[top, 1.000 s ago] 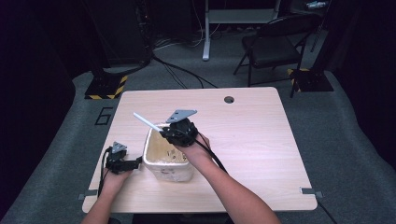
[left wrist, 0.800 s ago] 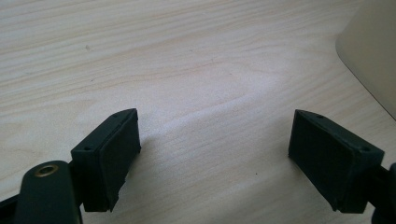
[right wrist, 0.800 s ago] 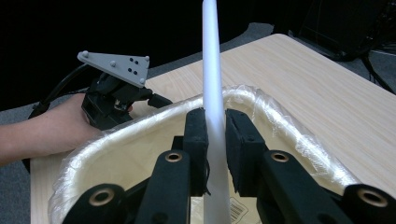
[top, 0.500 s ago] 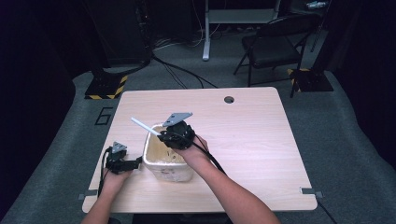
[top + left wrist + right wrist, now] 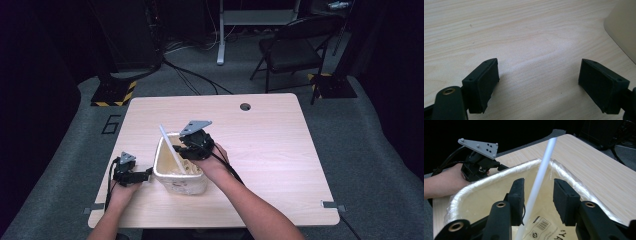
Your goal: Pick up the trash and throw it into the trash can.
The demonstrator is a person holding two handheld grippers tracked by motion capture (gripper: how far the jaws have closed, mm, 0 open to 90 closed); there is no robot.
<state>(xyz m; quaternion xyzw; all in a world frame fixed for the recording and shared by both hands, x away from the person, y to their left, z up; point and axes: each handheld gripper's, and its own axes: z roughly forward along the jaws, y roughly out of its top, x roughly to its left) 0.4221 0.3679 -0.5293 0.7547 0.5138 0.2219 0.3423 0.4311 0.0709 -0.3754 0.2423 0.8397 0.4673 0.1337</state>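
pale wood table [image 5: 280,150] carries my cream bin [image 5: 176,181], lined with clear film, near its front-left corner. a white tube [image 5: 171,148] leans inside it, tip over the far rim. my right tongs [image 5: 537,195] have just been opening; the tube stands loose between them and could topple out. left tongs [image 5: 539,82] rest apart, low beside the bin's left wall.

Black hand-held gripper [image 5: 189,149], grey three-cornered plate [image 5: 195,127]

Dark room, folding chair [image 5: 292,50] (grey carpet [image 5: 370,145])
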